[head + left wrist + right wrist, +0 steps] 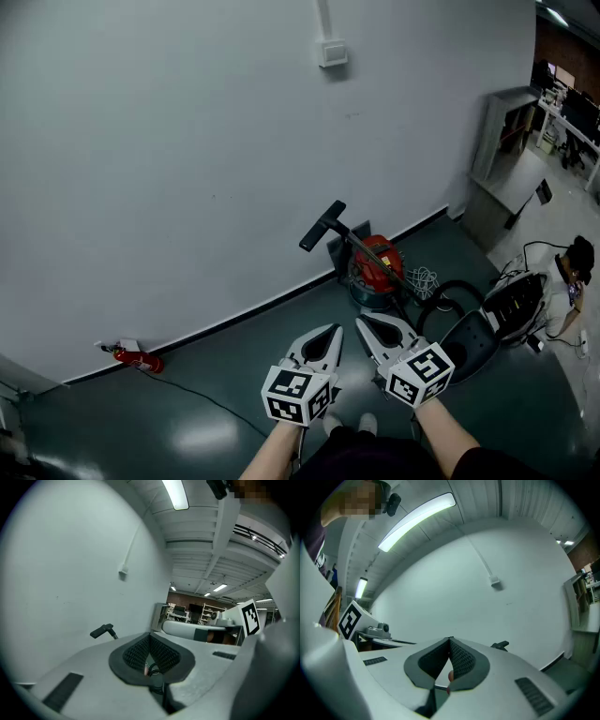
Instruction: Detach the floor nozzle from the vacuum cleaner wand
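Left gripper [334, 330]: lower centre of the head view, jaws closed tight together, nothing held.
Right gripper [362, 322]: just right of it, jaws also closed together, empty.
Floor nozzle [322, 226]: middle of the head view, up in the air on the wand's top end, by the grey wall [187, 141], well apart from both grippers.
Wand [359, 244]: slants down and right to the red vacuum cleaner [378, 265] on the floor.
Hose [448, 292]: black loop right of the cleaner.
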The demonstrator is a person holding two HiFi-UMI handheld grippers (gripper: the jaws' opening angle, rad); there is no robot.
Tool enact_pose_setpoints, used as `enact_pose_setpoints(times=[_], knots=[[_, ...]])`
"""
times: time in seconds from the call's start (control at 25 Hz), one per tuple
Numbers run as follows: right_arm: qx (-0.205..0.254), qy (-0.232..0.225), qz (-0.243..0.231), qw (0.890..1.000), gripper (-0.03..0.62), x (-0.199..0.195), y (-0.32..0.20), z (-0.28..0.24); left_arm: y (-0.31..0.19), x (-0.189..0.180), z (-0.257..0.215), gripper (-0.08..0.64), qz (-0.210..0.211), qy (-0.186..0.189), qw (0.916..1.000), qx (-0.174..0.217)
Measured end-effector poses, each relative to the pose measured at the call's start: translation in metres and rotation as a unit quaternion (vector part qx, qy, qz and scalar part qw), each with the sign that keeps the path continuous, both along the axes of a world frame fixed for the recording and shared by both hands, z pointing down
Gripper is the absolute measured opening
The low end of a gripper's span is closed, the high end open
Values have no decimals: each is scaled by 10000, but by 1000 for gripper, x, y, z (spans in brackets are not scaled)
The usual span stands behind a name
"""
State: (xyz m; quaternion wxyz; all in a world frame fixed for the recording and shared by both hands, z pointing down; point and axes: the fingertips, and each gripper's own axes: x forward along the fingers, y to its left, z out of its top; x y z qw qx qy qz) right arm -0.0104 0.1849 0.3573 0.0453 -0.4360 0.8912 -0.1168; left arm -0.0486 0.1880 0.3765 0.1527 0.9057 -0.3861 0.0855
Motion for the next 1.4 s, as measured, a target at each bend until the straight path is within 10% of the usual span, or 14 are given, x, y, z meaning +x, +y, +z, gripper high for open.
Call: enact_pose_setpoints(times=[1.4], knots=[[-273,28,-22,9996,18,59,-90,36,-102,39,48,5,-336,74,9985,-433]])
